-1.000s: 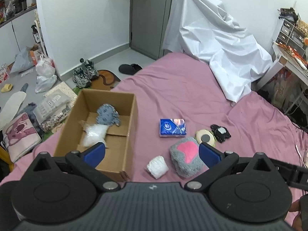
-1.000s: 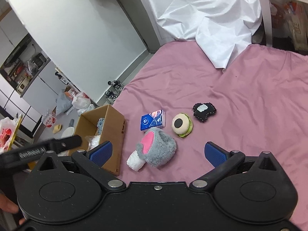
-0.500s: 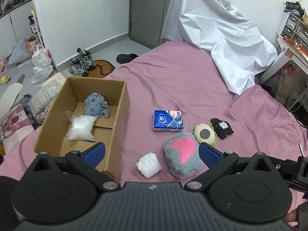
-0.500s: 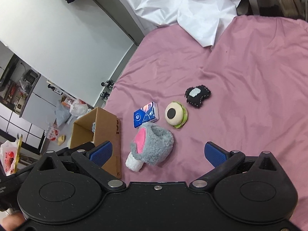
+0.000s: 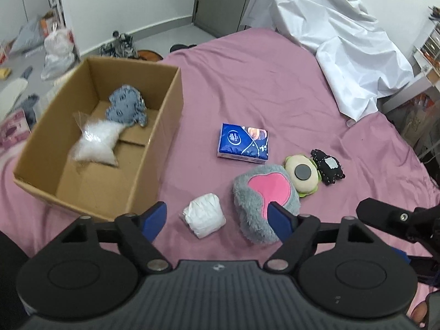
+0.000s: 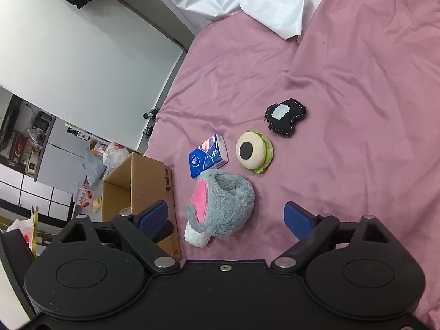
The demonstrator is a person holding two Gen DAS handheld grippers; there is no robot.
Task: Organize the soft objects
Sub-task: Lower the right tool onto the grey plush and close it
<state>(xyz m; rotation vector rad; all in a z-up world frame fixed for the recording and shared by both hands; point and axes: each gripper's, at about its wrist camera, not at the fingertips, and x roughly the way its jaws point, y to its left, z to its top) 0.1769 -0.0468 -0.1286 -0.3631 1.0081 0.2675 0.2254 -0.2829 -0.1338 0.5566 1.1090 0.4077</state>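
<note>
Left wrist view: left gripper [image 5: 217, 218] is hovering w/ jaws apart & empty above the white wad [image 5: 204, 218], probably lining up the next pick. Right gripper [image 6: 227, 217] is hanging w/ jaws apart over the grey plush [image 6: 221, 207]. Cardboard box [image 5: 165, 104] is sitting on the bed [image 5: 275, 82] as the drop spot, already holding 2 items. 5 soft things are lying loose beside it: wad, plush, tissue pack [image 5: 243, 143], burger toy [image 5: 301, 174], black toy [image 5: 328, 166].
</note>
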